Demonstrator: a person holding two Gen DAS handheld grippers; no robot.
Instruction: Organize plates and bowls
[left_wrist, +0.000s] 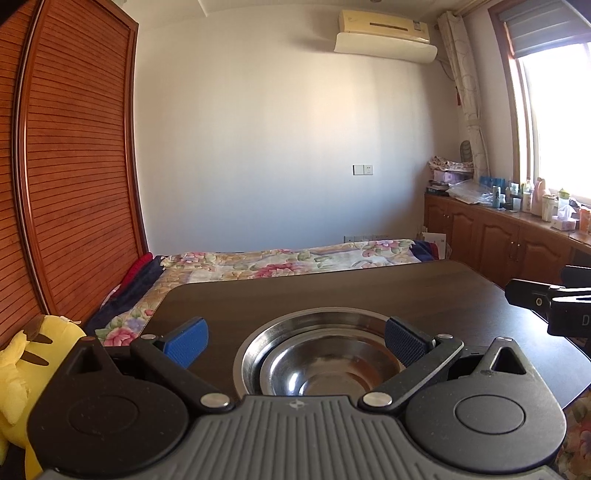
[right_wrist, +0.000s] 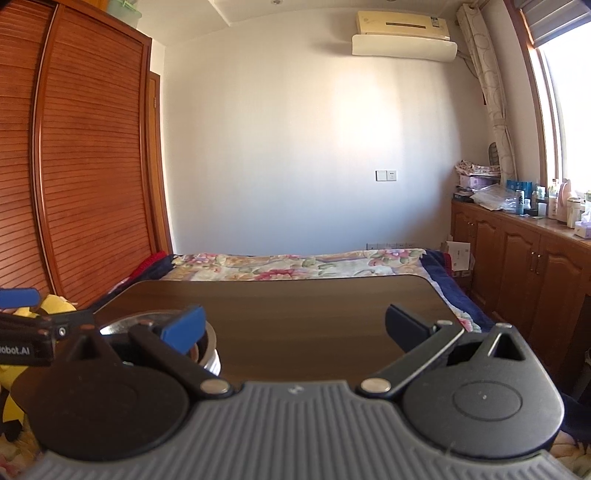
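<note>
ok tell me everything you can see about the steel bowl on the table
The steel bowl looks like shiny, polished metal, round and shallow, sitting upright and empty inside a wider steel plate whose rim rings it. Both rest on the dark wooden table, near its front edge. The open left gripper hangs just above and straddles it, blue pads either side, touching nothing as far as can be seen. In the right wrist view only its edge shows, behind that gripper's left finger.
</note>
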